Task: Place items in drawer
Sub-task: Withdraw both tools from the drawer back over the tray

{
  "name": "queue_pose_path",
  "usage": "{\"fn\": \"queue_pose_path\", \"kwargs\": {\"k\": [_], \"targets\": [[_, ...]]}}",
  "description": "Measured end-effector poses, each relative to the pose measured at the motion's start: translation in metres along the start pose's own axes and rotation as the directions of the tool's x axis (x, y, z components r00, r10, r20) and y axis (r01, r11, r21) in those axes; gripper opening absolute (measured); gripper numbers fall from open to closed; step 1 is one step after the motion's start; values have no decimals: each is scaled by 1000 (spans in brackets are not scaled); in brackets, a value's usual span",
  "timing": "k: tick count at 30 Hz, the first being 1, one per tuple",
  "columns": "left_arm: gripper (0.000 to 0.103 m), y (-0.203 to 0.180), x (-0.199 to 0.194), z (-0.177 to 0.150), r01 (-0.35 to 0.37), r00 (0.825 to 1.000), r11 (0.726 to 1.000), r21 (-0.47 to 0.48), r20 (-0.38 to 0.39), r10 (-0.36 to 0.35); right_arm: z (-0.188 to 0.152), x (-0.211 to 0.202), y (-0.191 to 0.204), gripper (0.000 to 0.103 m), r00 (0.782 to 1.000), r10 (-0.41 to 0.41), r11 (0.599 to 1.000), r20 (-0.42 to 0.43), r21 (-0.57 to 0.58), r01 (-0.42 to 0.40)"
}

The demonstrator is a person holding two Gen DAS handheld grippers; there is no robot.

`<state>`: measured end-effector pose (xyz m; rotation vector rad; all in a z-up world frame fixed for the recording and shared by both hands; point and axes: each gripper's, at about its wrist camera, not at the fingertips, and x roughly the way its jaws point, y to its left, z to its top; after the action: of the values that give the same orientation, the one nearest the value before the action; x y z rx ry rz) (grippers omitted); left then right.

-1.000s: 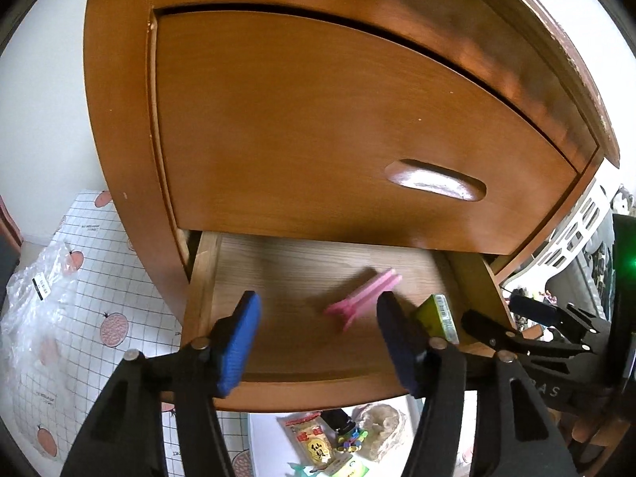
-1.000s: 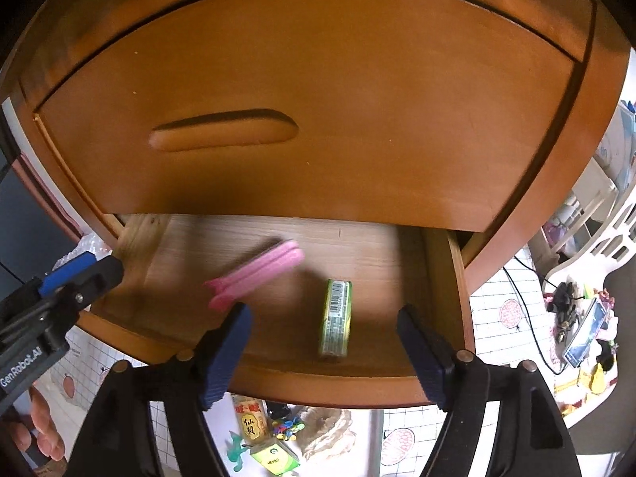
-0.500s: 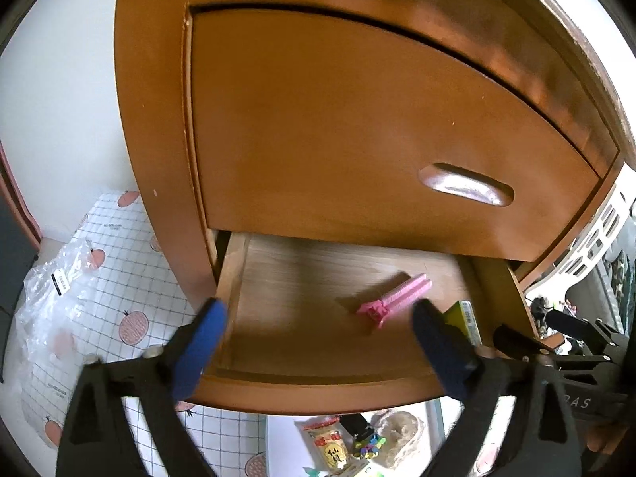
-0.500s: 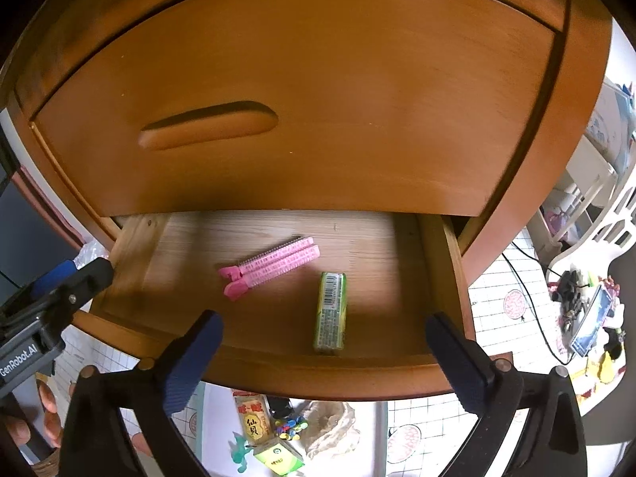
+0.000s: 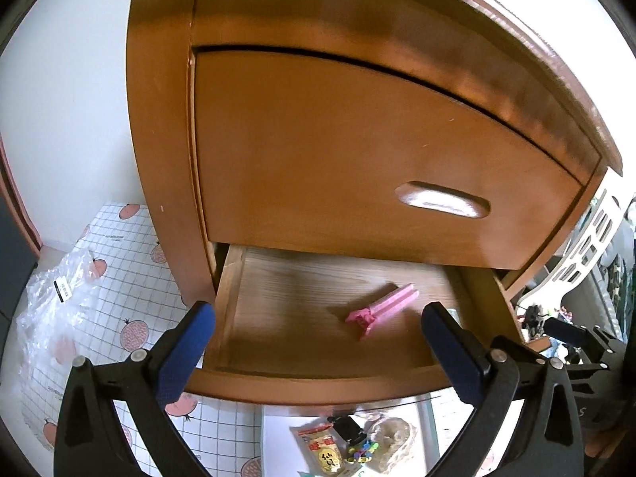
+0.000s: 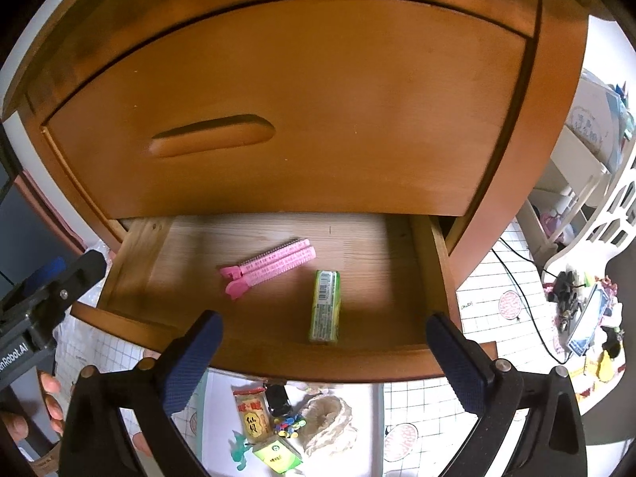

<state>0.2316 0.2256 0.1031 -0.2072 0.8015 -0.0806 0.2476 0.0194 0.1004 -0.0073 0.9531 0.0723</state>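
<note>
Both grippers hang over the front edge of the open lower drawer (image 6: 433, 262) of a wooden cabinet (image 5: 167, 159), each pointing down into it. The left gripper (image 5: 316, 342) has just been opening: a second ago its pads stood close together around the pink clip, and now they are spread as wide as they go with nothing between them. The pink clip (image 6: 270, 272) has come to rest flat on the drawer floor, left of centre in the right wrist view, lying at a slant and clear of the drawer walls. The right gripper (image 6: 324, 357) has likewise just been opening and is now fully spread and empty. The green packet (image 6: 326, 304) lies lengthwise on the drawer floor just beside the clip but apart from it, its near end close to the drawer's front board. In my judgement, two items have been delivered and neither needs correcting. On the floor below the drawer front there remains a small heap: a yellow snack packet (image 6: 252, 415), a green box (image 6: 278, 453), a bundle of pale twine (image 6: 330, 417), some coloured pins (image 6: 290, 425) and a dark object I cannot identify. The task therefore appears only partly done. Both grippers are free for the next pick. The upper drawer (image 6: 298, 111) is closed.
</note>
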Motion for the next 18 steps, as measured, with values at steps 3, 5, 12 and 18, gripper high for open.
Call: {"fn": "queue_pose_path", "kwargs": {"k": [3,5,12,18], "targets": [[103,-1,-14,-5,10,1000,1000,14,21,-10,-4,-10,2,103,1000,-6,1000,23,-10,6],[103,0,-23,-11,14,999,1000,9,37,-14,-10,-17,2,103,999,8,1000,43,-5,-8],[103,1,-57,-50,64,994,998,-2,94,-64,-40,-41,-5,103,995,35,999,89,32,-38],[103,2,-49,-88,104,994,995,-7,35,-104,-86,-29,-4,103,998,35,999,44,7,-35]]}}
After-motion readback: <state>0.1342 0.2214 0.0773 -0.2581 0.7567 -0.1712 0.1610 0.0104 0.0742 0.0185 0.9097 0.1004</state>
